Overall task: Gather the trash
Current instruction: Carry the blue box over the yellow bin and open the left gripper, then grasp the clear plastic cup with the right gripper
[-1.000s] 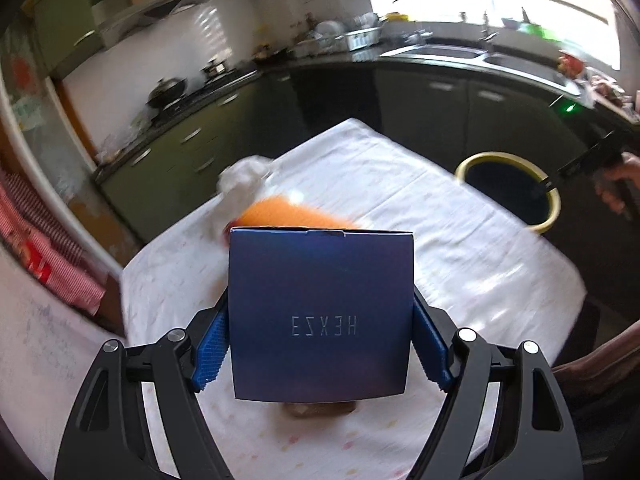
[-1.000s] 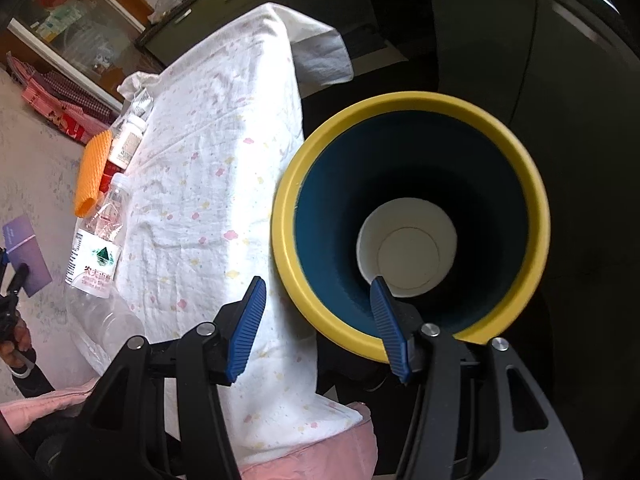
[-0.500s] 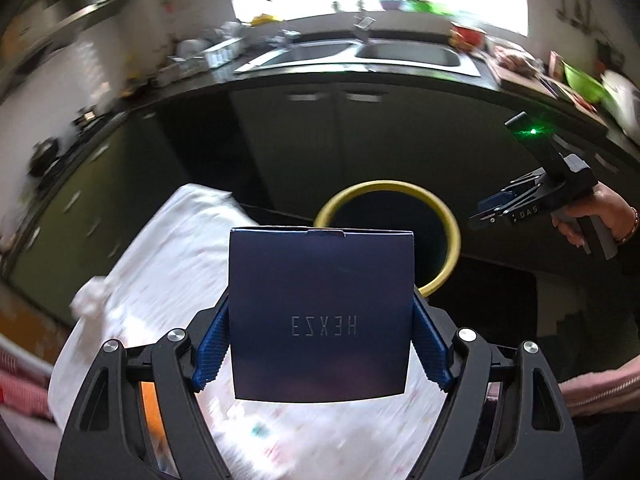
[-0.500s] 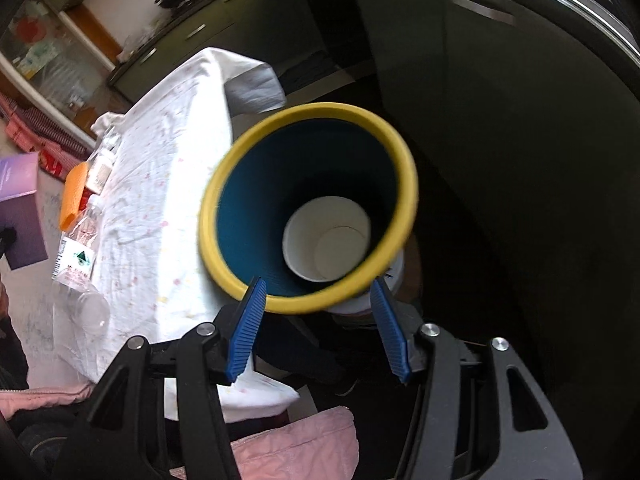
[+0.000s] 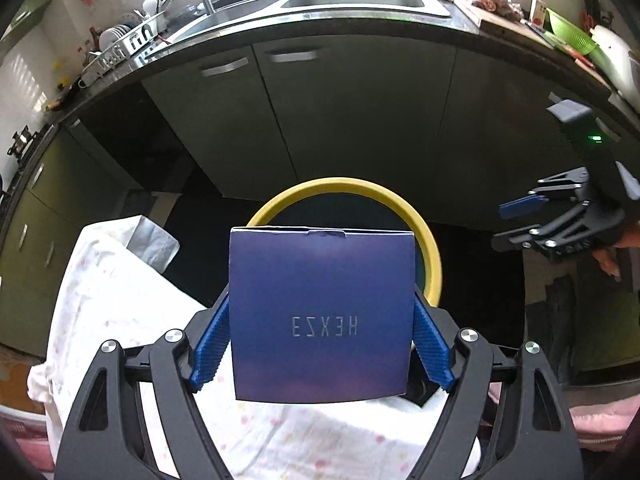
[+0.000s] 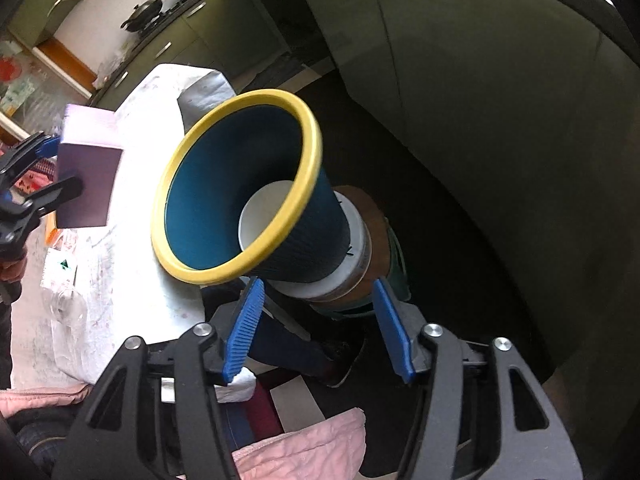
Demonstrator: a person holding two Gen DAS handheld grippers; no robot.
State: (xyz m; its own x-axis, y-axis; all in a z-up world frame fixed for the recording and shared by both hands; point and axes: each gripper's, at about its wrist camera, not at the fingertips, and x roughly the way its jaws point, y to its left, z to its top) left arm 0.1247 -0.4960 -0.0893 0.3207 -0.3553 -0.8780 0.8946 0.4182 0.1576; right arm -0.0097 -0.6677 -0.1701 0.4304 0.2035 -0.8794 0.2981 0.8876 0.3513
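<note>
purple box (image 5: 320, 316) hiding most of bin (image 5: 428, 252)

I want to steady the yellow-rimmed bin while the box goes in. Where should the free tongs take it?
Judging by its shape, grip the yellow rim on the side facing the right tongs, one finger inside, one outside. The wall flares and looks too wide to span. The left tongs hold the purple box on the table side, so come from the opposite side.

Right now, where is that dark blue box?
The blue box is clamped in the left gripper, held above the table's edge just short of the yellow-rimmed bin.
</note>
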